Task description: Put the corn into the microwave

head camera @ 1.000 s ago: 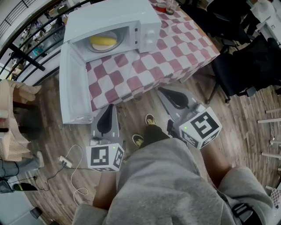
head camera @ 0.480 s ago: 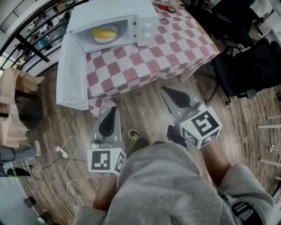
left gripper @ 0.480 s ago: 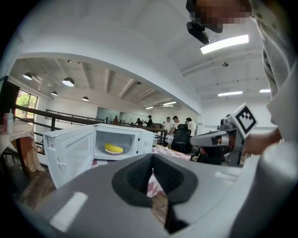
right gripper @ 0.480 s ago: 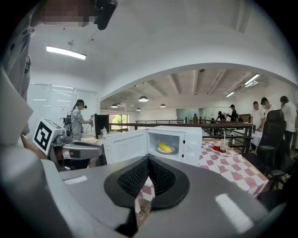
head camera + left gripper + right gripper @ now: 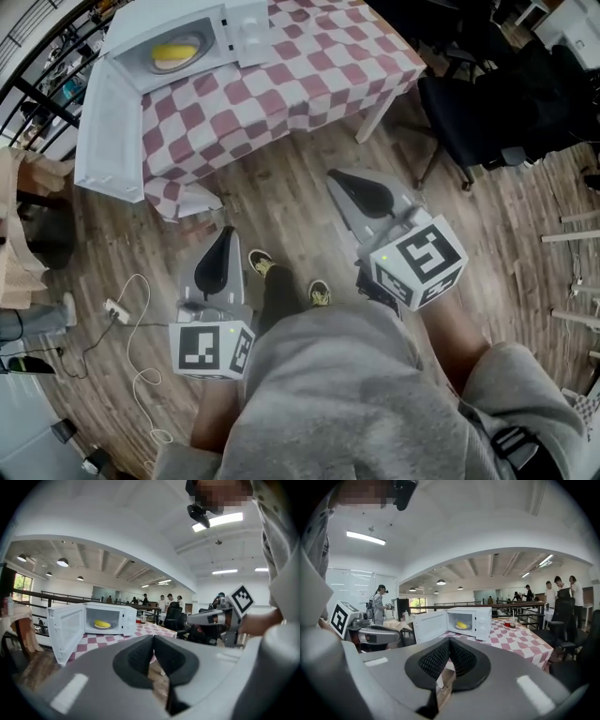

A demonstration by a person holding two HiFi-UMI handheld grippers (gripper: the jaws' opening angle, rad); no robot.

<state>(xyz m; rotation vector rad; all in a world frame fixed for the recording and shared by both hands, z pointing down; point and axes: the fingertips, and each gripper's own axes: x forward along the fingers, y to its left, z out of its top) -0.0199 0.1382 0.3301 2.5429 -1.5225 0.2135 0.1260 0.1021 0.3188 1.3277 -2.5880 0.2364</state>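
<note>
Holding nothing, jaws together, left hand-held gripper (image 5: 225,236) and right hand-held gripper (image 5: 339,180) face yellow corn (image 5: 175,52) in the open microwave (image 5: 246,21).

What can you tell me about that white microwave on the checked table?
The microwave is a white box, plastic or painted metal by its look, standing upright near one end of the table on the red and white checked cloth. Its door, hinged at the left as you face it, is swung wide open past the table's edge. A control panel sits right of the opening. Inside lies the yellow corn.
</note>
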